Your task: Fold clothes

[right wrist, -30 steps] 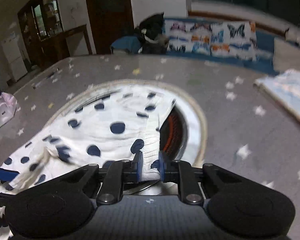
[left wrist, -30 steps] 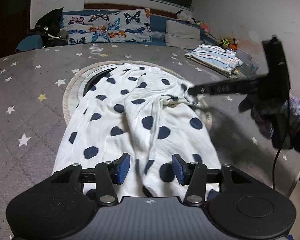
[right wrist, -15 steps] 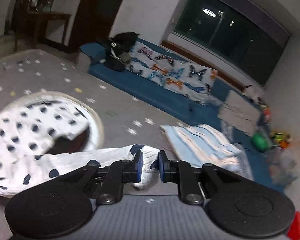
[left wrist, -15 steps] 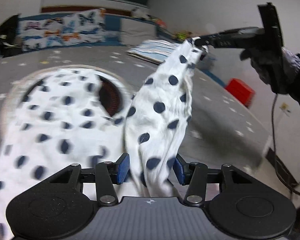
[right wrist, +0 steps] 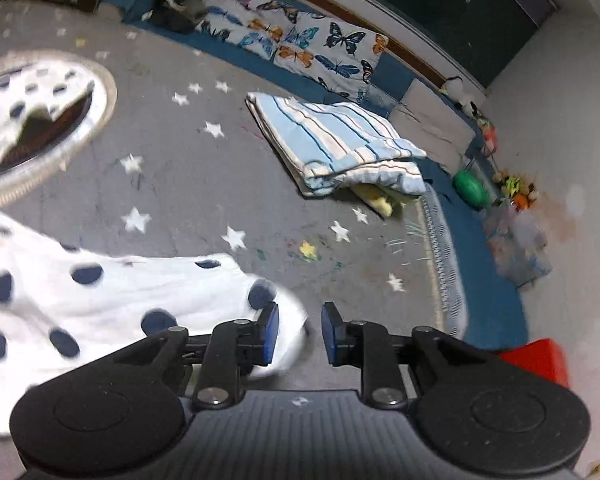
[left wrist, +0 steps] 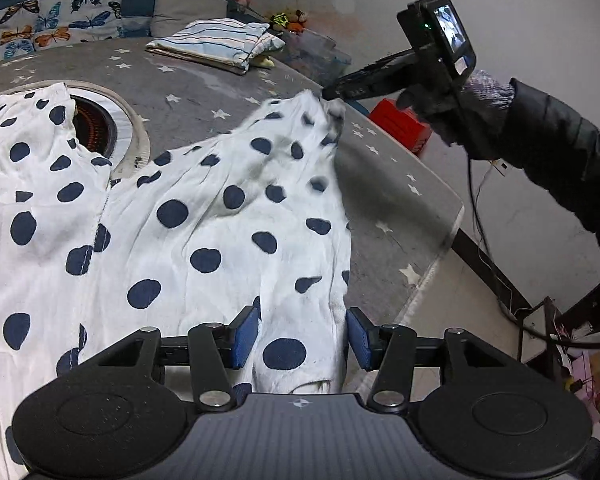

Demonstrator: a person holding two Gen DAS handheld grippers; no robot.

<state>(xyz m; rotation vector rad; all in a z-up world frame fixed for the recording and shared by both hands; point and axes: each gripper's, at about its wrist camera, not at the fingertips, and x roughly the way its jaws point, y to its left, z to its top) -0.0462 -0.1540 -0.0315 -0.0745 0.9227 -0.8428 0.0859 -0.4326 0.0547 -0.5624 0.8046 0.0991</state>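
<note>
A white garment with navy polka dots lies spread on the grey star-patterned table. My left gripper is open, its blue pads on either side of the garment's near hem. My right gripper is open; the garment's corner lies just left of and under its left pad. In the left wrist view the right gripper sits at that far corner of the garment.
A folded blue-striped cloth lies at the back of the table. A round inset burner is partly covered by the garment. A red box sits beyond the table's right edge. Butterfly cushions line the far bench.
My right gripper carried the garment's corner up and to the right, lowered it onto the table and opened. The garment now lies spread wider to the right.
</note>
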